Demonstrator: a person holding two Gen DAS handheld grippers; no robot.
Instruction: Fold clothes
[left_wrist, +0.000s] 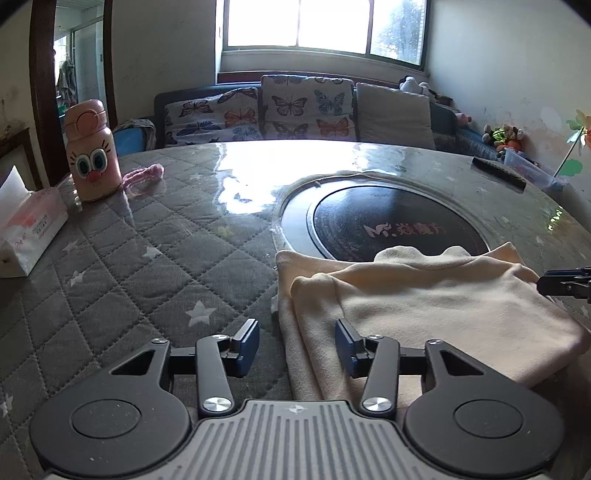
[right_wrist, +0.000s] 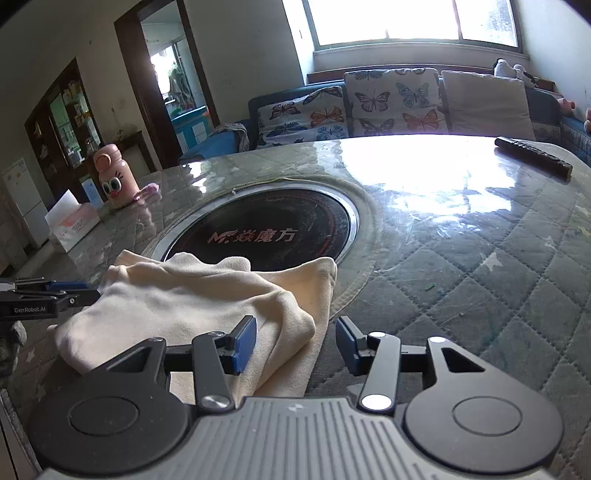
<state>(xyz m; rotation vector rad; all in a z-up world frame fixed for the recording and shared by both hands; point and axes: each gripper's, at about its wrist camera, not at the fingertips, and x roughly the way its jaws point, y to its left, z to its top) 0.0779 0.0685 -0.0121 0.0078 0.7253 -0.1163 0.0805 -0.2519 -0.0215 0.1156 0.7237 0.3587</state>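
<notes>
Right wrist alone shows cabinet (right_wrist: 62, 122) beyond garment (right_wrist: 192, 295).

The left gripper (left_wrist: 297, 345), black with blue pads, has its jaws standing apart and empty above the left edge of a folded cream fleece garment (left_wrist: 436, 295). The garment's bulk spreads ahead and right of the jaws, reaching the round black glass hotplate (left_wrist: 373, 218) set into the grey quilted star-print table cover (left_wrist: 122, 266). Far left of the jaws stand a pink cartoon-faced plastic bottle (left_wrist: 92, 151) and a white tissue pack (left_wrist: 29, 229). The right gripper (left_wrist: 565, 284) pokes in at the garment's far right edge.
</notes>
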